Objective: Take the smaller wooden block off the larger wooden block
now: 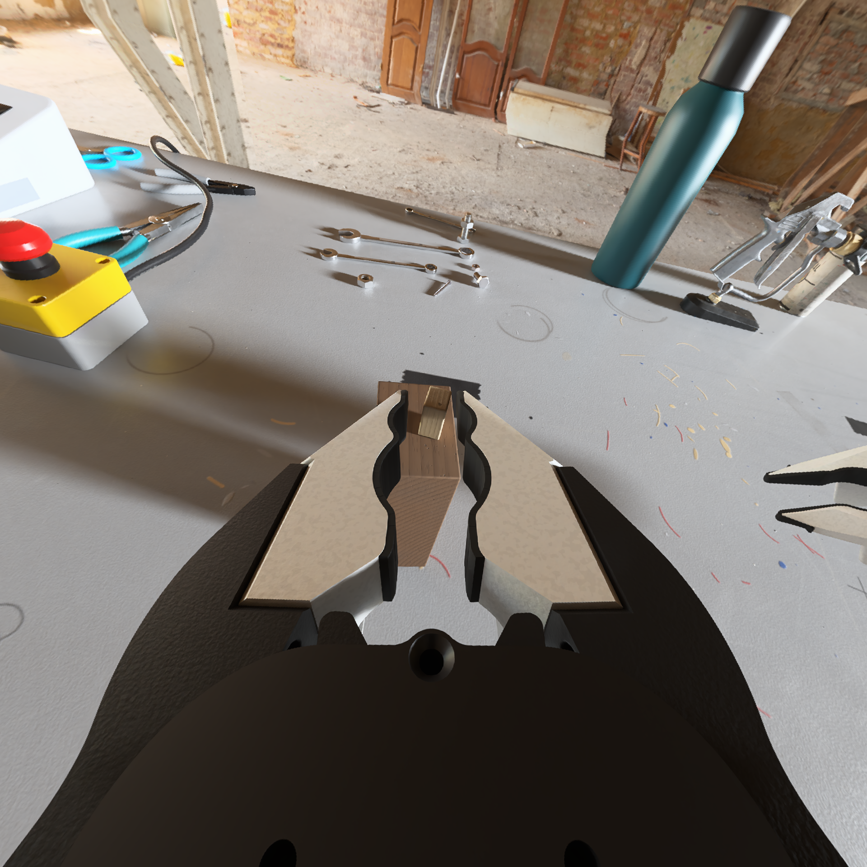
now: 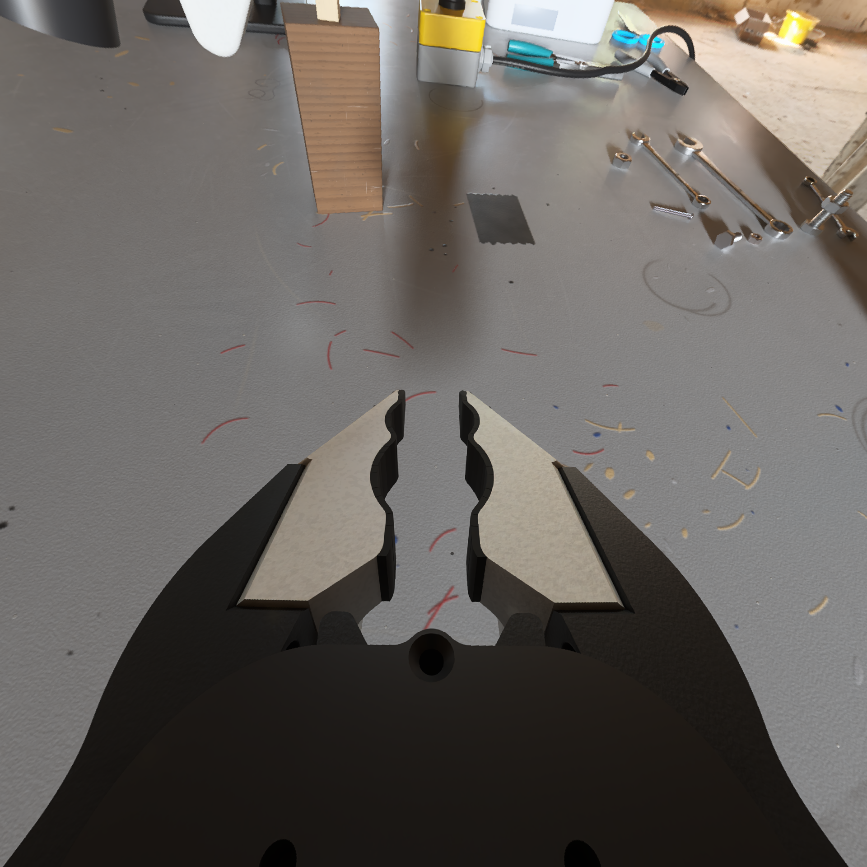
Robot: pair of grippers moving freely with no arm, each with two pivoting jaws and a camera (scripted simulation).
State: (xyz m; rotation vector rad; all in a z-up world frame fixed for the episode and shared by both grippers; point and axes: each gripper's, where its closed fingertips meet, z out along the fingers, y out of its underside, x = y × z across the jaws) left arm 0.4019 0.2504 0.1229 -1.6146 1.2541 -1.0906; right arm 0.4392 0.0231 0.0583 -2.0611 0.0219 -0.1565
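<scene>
My left gripper [image 1: 430, 399] hangs above the tall brown wooden block [image 1: 424, 478], which stands upright near the middle of the grey scuffed surface [image 1: 610, 469]. The small pale wooden block [image 1: 432, 415] sits on that block's top face, between my fingertips. My left jaws are spread slightly wider than the tall block; whether the pads touch either block I cannot tell.

My right gripper [image 2: 431, 399] hovers low over bare surface, well apart from both blocks, its jaws parted by a narrow gap with nothing between them. From this side the tall block [image 2: 340, 122] rises ahead, and only the bottom of the small block [image 2: 327, 10] shows on top.

Toward the far edge lie shiny steel wrenches, nuts and bolts [image 1: 403, 253]. A yellow box with a red push-button [image 1: 56, 291] sits by the left edge, with teal-handled pliers [image 1: 117, 237] beside it. A teal metal bottle with a black cap [image 1: 675, 173] stands toward the far right corner.
</scene>
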